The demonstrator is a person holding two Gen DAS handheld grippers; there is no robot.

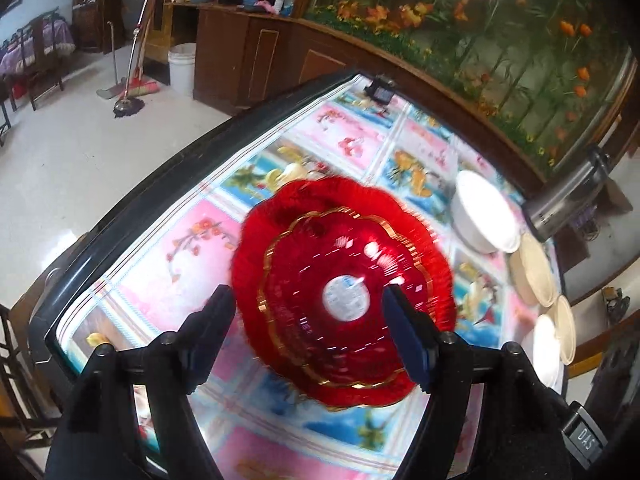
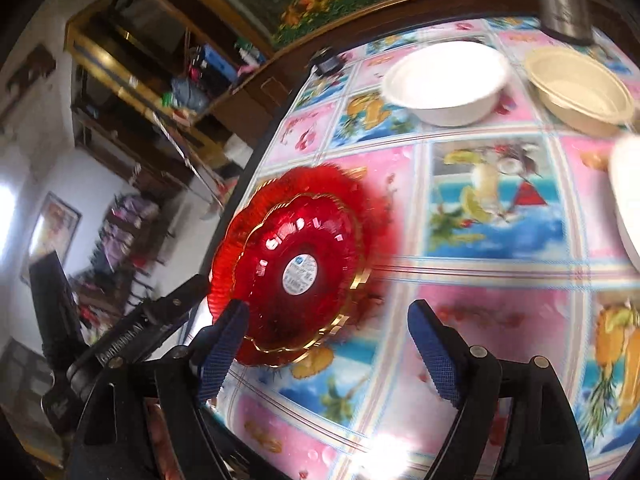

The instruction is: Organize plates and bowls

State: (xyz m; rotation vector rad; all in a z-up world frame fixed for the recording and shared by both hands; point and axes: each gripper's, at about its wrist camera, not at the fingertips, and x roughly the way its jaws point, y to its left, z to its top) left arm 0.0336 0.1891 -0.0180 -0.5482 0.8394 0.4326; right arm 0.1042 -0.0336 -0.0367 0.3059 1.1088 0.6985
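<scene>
Left wrist view: left gripper jaws spread, empty, above stacked red plates; right gripper jaws likewise released, plates at their left.

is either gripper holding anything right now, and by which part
Nothing is held. The left gripper and right gripper both stand open above the stacked red plates, which rest on the table.
</scene>
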